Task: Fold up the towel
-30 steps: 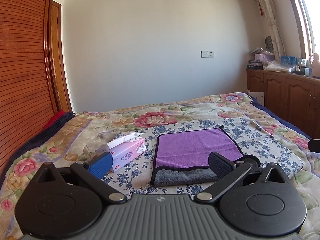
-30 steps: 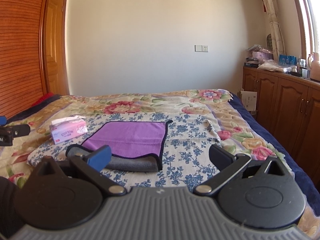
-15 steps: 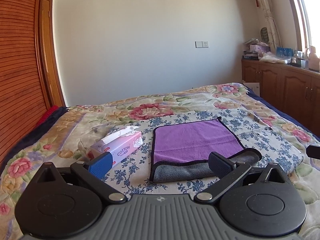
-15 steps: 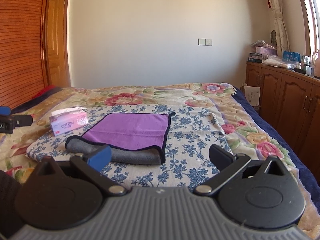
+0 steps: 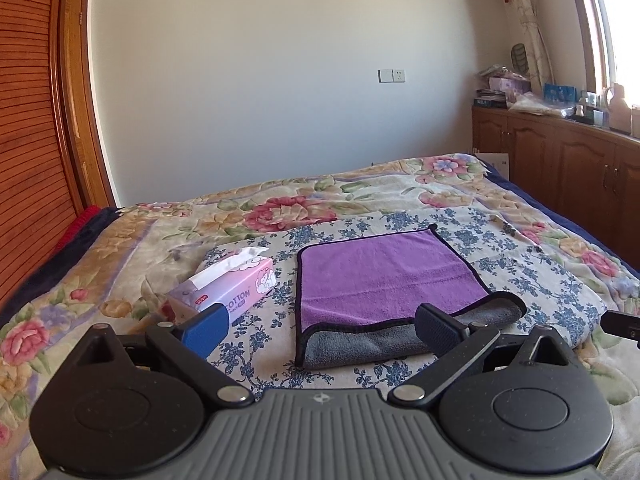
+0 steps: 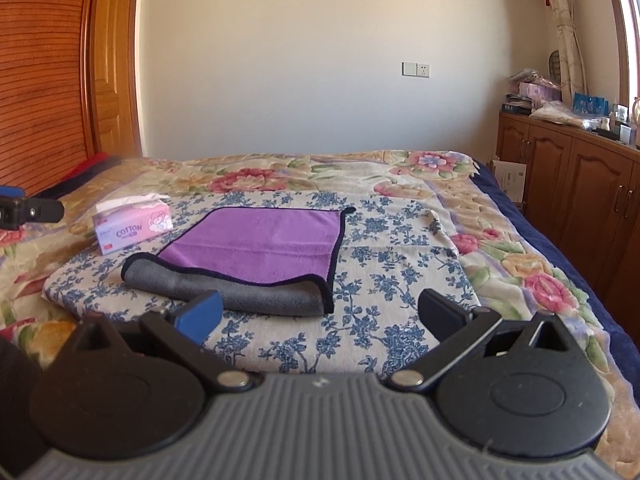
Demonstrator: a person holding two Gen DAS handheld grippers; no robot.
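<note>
A purple towel (image 5: 380, 276) with a grey underside and black trim lies folded on a blue-flowered cloth (image 5: 520, 264) on the bed. Its grey folded edge faces me; it also shows in the right wrist view (image 6: 260, 244). My left gripper (image 5: 320, 328) is open and empty, held above the bed just short of the towel's near edge. My right gripper (image 6: 320, 312) is open and empty, near the towel's near right corner. The left gripper's tip shows at the left edge of the right wrist view (image 6: 32, 210).
A pink tissue box (image 5: 228, 288) stands left of the towel, also in the right wrist view (image 6: 134, 228). The floral bedspread (image 5: 280, 208) covers the bed. Wooden cabinets (image 6: 580, 184) run along the right wall; a wooden wardrobe (image 5: 28, 140) stands left.
Both grippers have tilted and risen slightly, so the towel sits lower in each view. The towel lies unmoved. Both grippers stay open.
</note>
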